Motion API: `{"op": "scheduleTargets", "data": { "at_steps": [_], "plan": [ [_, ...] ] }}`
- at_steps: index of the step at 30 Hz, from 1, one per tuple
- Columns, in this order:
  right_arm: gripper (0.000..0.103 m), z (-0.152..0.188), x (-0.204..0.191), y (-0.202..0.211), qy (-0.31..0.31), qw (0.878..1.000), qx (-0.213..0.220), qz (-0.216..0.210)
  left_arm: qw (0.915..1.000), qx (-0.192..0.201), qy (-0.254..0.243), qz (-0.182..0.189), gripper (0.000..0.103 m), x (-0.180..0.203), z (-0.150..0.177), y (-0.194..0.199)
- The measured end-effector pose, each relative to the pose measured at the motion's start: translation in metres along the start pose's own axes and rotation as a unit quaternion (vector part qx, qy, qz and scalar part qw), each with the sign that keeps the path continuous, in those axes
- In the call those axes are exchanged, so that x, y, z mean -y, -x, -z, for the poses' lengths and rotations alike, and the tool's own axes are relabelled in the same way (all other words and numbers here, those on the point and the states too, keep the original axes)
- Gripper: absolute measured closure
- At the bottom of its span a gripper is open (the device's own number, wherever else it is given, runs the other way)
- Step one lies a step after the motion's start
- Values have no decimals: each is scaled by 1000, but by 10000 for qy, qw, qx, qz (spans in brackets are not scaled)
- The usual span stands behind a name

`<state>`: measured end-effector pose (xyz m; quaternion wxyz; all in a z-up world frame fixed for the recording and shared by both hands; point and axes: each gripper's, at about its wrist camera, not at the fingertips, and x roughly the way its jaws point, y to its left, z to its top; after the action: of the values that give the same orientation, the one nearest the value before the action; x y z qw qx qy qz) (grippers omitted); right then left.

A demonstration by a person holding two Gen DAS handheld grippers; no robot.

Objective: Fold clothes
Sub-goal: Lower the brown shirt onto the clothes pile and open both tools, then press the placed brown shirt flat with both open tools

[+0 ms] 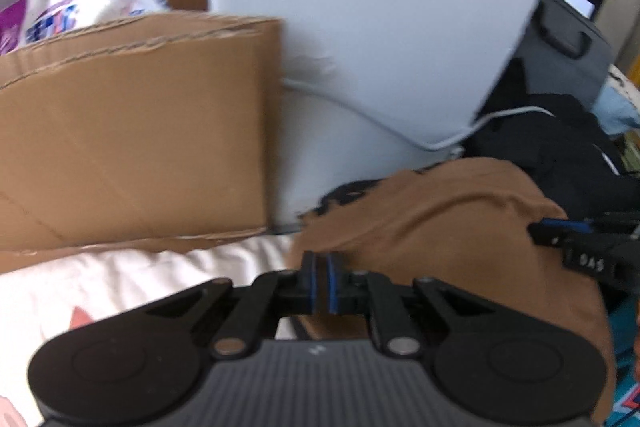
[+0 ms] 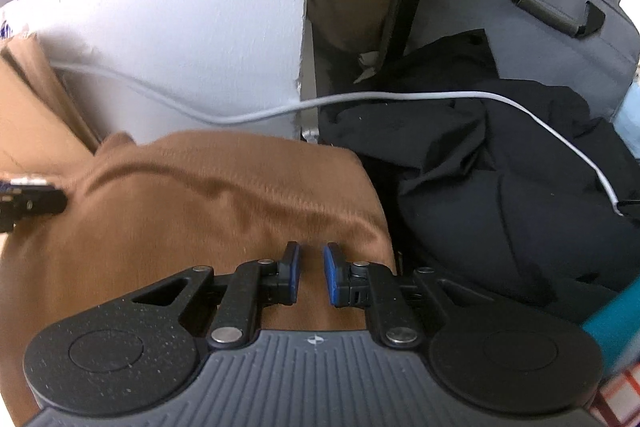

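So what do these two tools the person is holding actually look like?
Both look alike. The left tool and the right tool each have a ribbed grey body, round black discs on either side, and black linkage arms joined by silver pins. The two fingers are black with blue pads. A small white mark sits on each grey body. No sleeves or hands show.

Left tool pinches the brown garment beside a cardboard box.

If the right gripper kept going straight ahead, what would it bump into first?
Most likely the brown cloth, which bunches up right ahead of the right gripper. Past it stands the white wall, though depth is hard to judge.
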<state>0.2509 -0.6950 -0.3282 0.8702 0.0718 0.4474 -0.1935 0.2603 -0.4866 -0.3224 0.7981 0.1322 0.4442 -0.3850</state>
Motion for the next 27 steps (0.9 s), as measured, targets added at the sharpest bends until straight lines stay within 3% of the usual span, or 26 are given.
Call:
{"op": "scheduleTargets", "data": {
  "at_steps": [4, 9, 11, 13, 19, 23, 26, 27],
  "plan": [
    [84, -10, 0, -6, -73, 9998, 170, -115, 9999, 97, 31, 10, 94, -13, -2, 9],
    [83, -18, 6, 5, -205, 9987, 425, -214, 9988, 360, 102, 311, 91, -21, -3, 36],
    [82, -20, 7, 14, -225, 9981, 519, -261, 9980, 439, 67, 449, 79, -19, 0, 47],
    [82, -19, 8, 26, -220, 9974, 613, -302, 9970, 479, 91, 593, 58, -16, 7, 57],
    [82, 23, 10, 64, -25, 9968, 728, -319, 9936, 554, 158, 971, 58, 1, 36, 68],
    [82, 58, 12, 69, -30, 9981, 595, -183, 9942, 489, 100, 958, 59, 12, 52, 64],
    [82, 77, 15, 66, -112, 9989, 441, -124, 9949, 446, 22, 906, 66, 15, 59, 61],
    [82, 81, 15, 65, -110, 9991, 407, -86, 9952, 405, -8, 892, 74, 15, 60, 60]
  ]
}}
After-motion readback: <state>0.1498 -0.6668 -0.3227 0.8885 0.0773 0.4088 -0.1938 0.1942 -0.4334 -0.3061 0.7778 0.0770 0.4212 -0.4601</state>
